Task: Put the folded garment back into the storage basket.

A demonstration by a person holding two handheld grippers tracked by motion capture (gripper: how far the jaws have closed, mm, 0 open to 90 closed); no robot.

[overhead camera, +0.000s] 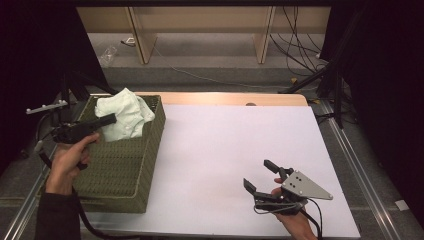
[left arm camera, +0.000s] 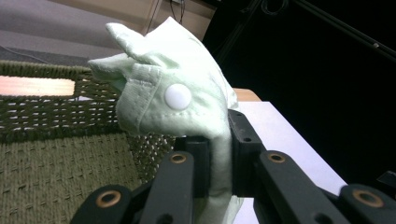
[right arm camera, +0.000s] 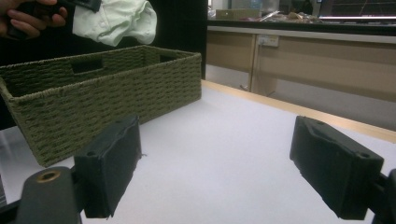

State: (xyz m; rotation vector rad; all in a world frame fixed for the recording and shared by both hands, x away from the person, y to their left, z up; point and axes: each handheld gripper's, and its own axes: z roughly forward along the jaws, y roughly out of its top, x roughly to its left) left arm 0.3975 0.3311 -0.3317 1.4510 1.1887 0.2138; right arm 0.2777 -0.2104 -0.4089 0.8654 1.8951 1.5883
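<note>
The white worktop lies bare between the woven green basket at its left edge and the right gripper, which rests near the front edge with its jaws standing wide apart, so a hand could pass freely across the middle and the far side. The basket's upright walls bar any level approach from the side; its inside can be reached from above. Over the basket's far end, the way down is partly blocked by the pale green cloth that hangs clamped in the left gripper.
</note>
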